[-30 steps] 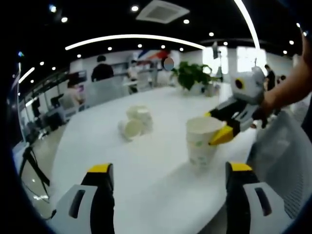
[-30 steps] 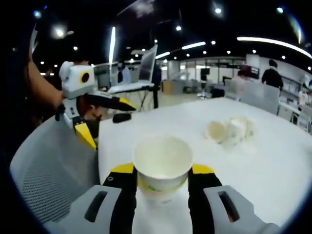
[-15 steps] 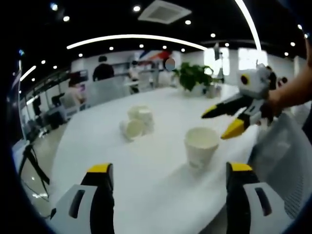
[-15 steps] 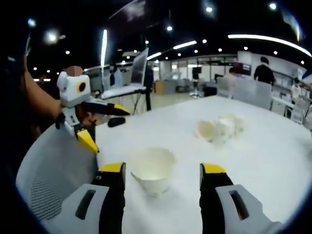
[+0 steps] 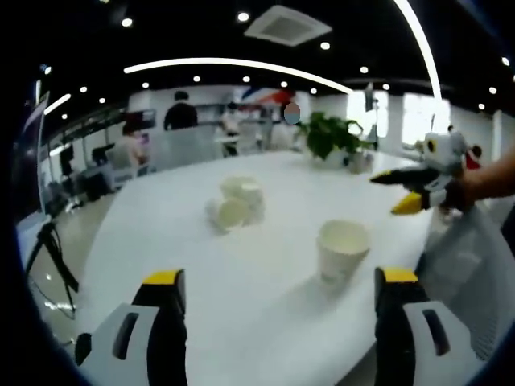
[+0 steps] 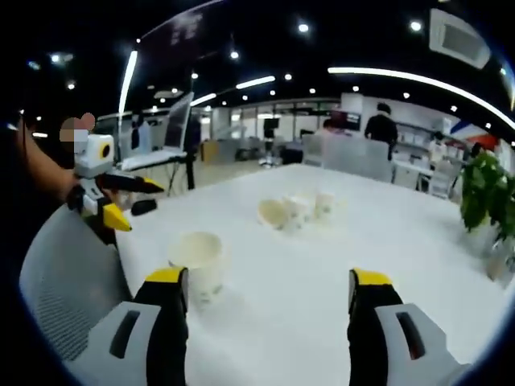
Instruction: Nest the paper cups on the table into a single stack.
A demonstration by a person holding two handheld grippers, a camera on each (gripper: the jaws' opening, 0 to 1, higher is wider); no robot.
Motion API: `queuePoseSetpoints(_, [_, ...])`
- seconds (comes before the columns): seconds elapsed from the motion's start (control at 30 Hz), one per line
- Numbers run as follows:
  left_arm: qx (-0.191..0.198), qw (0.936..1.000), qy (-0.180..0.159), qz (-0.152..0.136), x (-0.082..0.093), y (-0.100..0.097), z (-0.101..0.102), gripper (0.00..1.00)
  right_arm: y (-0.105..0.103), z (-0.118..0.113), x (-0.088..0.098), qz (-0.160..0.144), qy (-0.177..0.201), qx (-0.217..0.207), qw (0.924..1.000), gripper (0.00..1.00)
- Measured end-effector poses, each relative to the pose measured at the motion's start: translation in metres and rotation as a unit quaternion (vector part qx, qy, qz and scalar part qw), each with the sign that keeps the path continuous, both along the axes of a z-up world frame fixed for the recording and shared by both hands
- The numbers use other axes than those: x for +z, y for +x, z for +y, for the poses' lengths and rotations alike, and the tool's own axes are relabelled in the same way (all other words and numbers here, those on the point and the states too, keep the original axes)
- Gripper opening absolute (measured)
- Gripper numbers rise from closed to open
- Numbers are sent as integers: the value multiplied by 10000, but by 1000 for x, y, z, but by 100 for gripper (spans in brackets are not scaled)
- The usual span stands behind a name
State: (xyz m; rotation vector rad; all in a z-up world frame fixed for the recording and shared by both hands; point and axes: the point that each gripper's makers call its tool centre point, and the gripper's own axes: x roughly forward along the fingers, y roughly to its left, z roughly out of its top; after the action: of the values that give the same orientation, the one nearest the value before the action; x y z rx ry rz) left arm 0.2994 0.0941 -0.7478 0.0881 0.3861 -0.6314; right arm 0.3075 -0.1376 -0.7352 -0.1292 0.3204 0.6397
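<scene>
A paper cup (image 5: 342, 252) stands upright on the white table (image 5: 241, 297), near its close edge. Farther across the table a small group of other cups (image 5: 235, 203) is gathered, one of them lying on its side with the mouth toward us.

In the left gripper view, the left gripper (image 5: 278, 281) has its jaws wide apart and holds nothing; the standing cup is just ahead, toward the right jaw. The right gripper (image 5: 406, 191) appears at the right, above the table edge, also open and empty, held by a bare arm.

In the right gripper view, the standing cup (image 6: 197, 265) is beside the left jaw, not between the jaws. A green plant (image 6: 487, 193) stands at the far right.
</scene>
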Motion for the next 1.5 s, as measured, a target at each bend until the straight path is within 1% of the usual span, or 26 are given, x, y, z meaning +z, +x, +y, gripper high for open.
queuePoseSetpoints(0.07, [67, 9999, -50, 67, -6, 4, 8, 97, 0, -3, -1, 35, 3, -40, 10000, 81])
queuePoseSetpoints(0.1, [93, 9998, -38, 170, -14, 7, 13, 97, -1, -6, -1, 43, 9, -72, 10000, 82])
queuePoseSetpoints(0.17, [-36, 9987, 160, 481, -32, 8, 18, 98, -1, -10, -2, 46, 41, -121, 9999, 84])
queuePoseSetpoints(0.23, [-193, 9978, 295, 553, -42, 12, 18, 97, -1, -15, -5, 75, 61, -208, 9997, 85])
queuePoseSetpoints(0.27, [-281, 9970, 357, 631, -48, 16, 17, 97, -1, -17, -8, 151, 118, -287, 9994, 85])
queuePoseSetpoints(0.3, [-304, 9968, 378, 640, -49, 18, 17, 97, 0, -18, -10, 230, 174, -343, 9990, 85])
queuePoseSetpoints(0.37, [-510, 9945, 561, 718, -57, 31, 15, 95, 1, -18, -10, 223, 167, -352, 9990, 86])
queuePoseSetpoints(0.43, [-632, 9931, 649, 739, -58, 46, 11, 93, 2, -19, -11, 174, 127, -369, 9991, 93])
queuePoseSetpoints(0.5, [-709, 9924, 700, 715, -57, 66, 5, 91, 1, -19, -11, 217, 170, -375, 9989, 96])
queuePoseSetpoints(0.6, [-782, 9911, 866, 636, -57, 97, -5, 89, 3, -21, -10, 163, 179, -447, 9987, 96])
queuePoseSetpoints(0.63, [-798, 9908, 932, 571, -57, 111, -10, 88, 4, -23, -10, 175, 202, -477, 9985, 96])
queuePoseSetpoints(0.7, [-827, 9899, 1051, 472, -57, 129, -16, 85, 4, -25, -10, 187, 215, -524, 9982, 95])
queuePoseSetpoints(0.73, [-839, 9893, 1122, 416, -56, 142, -22, 84, 4, -25, -10, 194, 229, -543, 9981, 95])
queuePoseSetpoints(0.8, [-866, 9884, 1192, 377, -56, 161, -31, 84, 3, -26, -11, 237, 232, -555, 9979, 95])
queuePoseSetpoints(0.83, [-872, 9881, 1210, 363, -56, 165, -33, 83, 3, -26, -11, 244, 230, -556, 9979, 95])
queuePoseSetpoints(0.93, [-919, 9856, 1400, 218, -51, 193, -46, 81, 3, -27, -12, 279, 274, -575, 9976, 94])
queuePoseSetpoints(0.97, [-928, 9854, 1417, 191, -50, 197, -47, 80, 4, -27, -12, 286, 277, -583, 9975, 94])
queuePoseSetpoints(1.07, [-922, 9812, 1692, 28, -45, 223, -54, 74, 4, -29, -13, 321, 313, -616, 9971, 94])
queuePoseSetpoints(1.13, [-927, 9812, 1695, 3, -44, 230, -58, 73, 4, -29, -14, 333, 328, -629, 9969, 94])
queuePoseSetpoints(1.2, [-822, 9740, 2112, 30, -52, 242, -48, 69, 4, -29, -14, 353, 341, -635, 9968, 93])
queuePoseSetpoints(1.33, [-738, 9745, 2118, -50, -53, 251, -48, 62, 4, -28, -15, 385, 367, -634, 9966, 93])
queuePoseSetpoints(1.37, [-770, 9739, 2136, -49, -53, 250, -49, 57, 3, -27, -16, 391, 360, -619, 9967, 93])
queuePoseSetpoints(1.4, [-780, 9736, 2145, -44, -53, 250, -49, 46, 3, -27, -16, 393, 358, -613, 9967, 93])
queuePoseSetpoints(1.43, [-766, 9728, 2186, 20, -55, 249, -49, 39, 2, -26, -17, 402, 342, -587, 9969, 93])
queuePoseSetpoints(1.47, [-791, 9721, 2209, 9, -56, 248, -50, 34, 2, -25, -17, 405, 337, -581, 9969, 92])
queuePoseSetpoints(1.5, [-846, 9703, 2265, -66, -55, 247, -51, 34, 2, -25, -18, 409, 320, -562, 9971, 92])
